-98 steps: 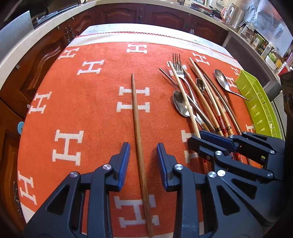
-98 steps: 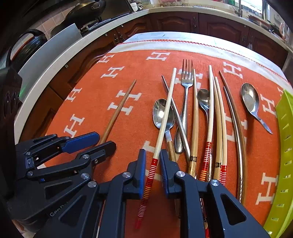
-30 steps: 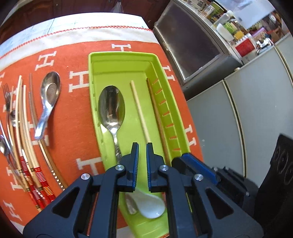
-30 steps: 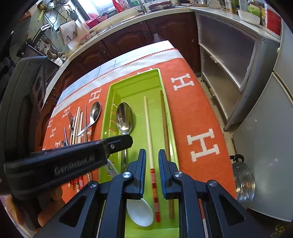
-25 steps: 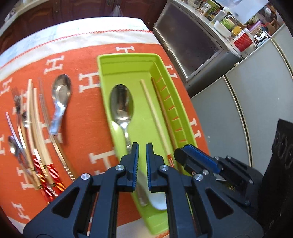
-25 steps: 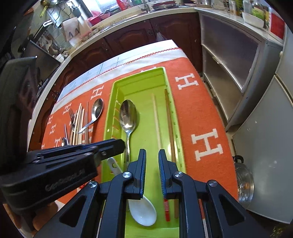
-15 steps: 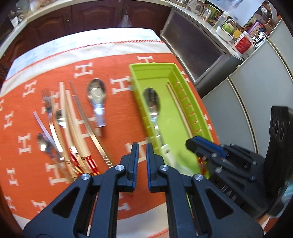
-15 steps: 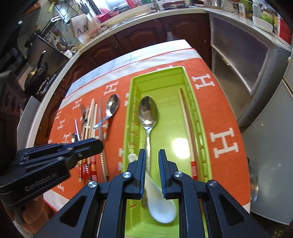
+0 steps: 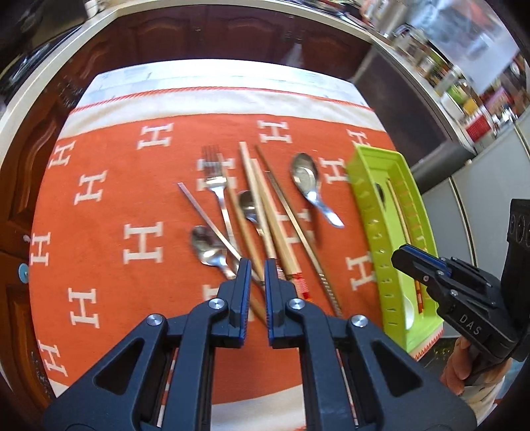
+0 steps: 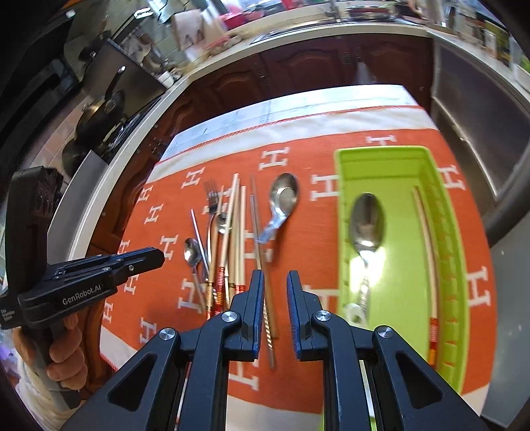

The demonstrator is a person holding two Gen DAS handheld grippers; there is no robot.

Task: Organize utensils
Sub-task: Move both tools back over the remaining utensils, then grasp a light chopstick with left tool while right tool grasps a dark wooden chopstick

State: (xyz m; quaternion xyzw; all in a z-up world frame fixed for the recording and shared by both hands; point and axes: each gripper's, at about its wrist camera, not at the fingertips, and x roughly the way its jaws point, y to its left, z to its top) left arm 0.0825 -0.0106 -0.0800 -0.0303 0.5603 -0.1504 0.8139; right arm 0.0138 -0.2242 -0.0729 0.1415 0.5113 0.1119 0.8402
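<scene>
A pile of utensils lies on the orange cloth (image 9: 109, 205): a fork (image 9: 215, 179), small spoons (image 9: 207, 247), several chopsticks (image 9: 265, 205) and a short metal spoon (image 9: 306, 174). The green tray (image 10: 404, 165) on the right holds a metal spoon (image 10: 366, 225), a white spoon (image 10: 354, 313) and chopsticks (image 10: 429, 252). My left gripper (image 9: 255, 265) hovers above the near ends of the pile, jaws nearly closed and empty. My right gripper (image 10: 275, 281) is slightly open and empty, above the cloth between the pile and the tray, over a metal chopstick (image 10: 263, 265).
The cloth ends at the table's near edge. Dark wooden cabinets (image 9: 232, 30) stand beyond the far edge. A stove with pans (image 10: 99, 116) is at the far left. Grey appliance fronts (image 9: 480, 212) stand to the right of the table.
Both grippers have swung left, away from the tray and back toward the utensil pile. The right gripper's jaws have opened slightly. The two chopsticks they carried now lie in the tray.
</scene>
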